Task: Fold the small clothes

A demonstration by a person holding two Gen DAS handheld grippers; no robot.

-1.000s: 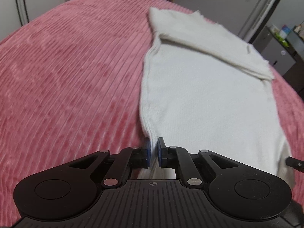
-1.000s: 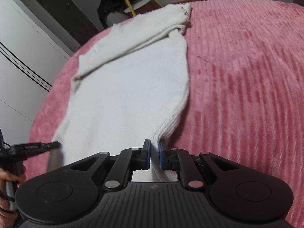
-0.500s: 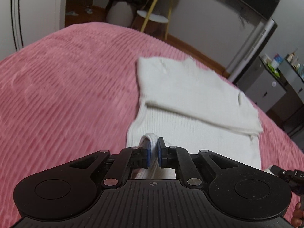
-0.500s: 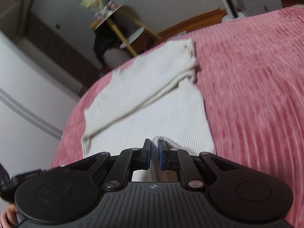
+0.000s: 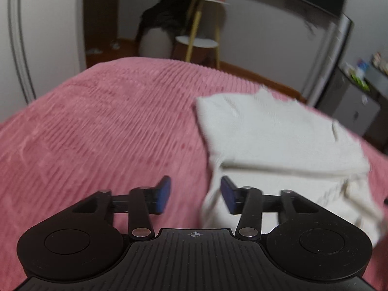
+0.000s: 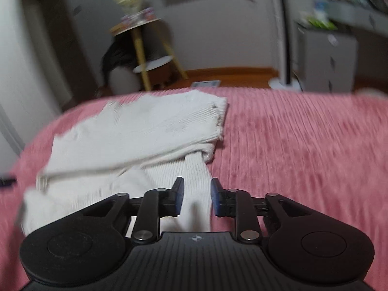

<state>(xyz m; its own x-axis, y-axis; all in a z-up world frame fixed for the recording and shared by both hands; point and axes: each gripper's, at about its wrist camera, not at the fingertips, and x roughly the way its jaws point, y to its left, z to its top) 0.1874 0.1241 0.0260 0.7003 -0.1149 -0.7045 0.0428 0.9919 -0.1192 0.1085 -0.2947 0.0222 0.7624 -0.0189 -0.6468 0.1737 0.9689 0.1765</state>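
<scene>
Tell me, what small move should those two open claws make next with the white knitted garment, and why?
Probably draw both back and clear. The left gripper and right gripper both stand open, and the white knitted garment lies doubled over on the pink ribbed blanket, so this fold looks released. Then check whether another fold is needed.

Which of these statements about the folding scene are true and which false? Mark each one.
1. The left gripper is open. True.
2. The right gripper is clamped on the garment. False: its jaws stand apart.
3. The garment is blue. False: it is white.
4. The garment lies on a pink blanket. True.
5. A yellow-legged stand is beyond the bed. True.
</scene>
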